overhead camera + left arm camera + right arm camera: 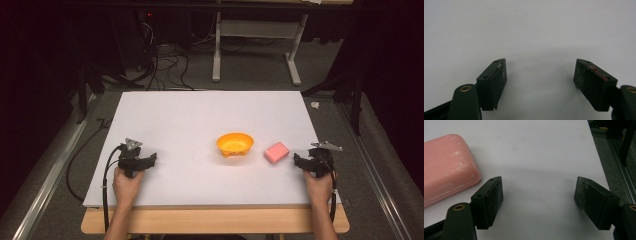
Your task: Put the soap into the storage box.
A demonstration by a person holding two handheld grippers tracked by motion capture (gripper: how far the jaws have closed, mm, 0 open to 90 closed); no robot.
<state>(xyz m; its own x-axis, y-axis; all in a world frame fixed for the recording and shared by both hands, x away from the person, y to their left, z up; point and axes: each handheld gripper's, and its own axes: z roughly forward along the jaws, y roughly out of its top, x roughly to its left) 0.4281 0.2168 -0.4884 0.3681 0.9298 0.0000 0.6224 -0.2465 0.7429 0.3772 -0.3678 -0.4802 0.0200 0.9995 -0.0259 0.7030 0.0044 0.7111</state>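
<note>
An orange bowl (pixel 234 144) sits near the middle of the white board (pixel 190 120). Just right of it lies a pink soap-like bar (pixel 276 152). My right gripper (pixel 306 161) rests low at the board's right edge, open, a short way right of the bar. In the right gripper view the pink bar (pixel 446 166) lies outside the left jaw, and nothing is between the gripper's (pixel 539 195) jaws. My left gripper (pixel 145 161) rests at the front left of the board, open. In the left gripper view its (pixel 540 75) jaws stand wide apart over bare white surface.
The white board lies on a wooden table (pixel 215 220), with its front edge near the hands. Grey floor (pixel 617 162) drops off just past the board's right edge. Table legs (pixel 217 50) and cables (pixel 165 60) stand on the floor beyond the far edge.
</note>
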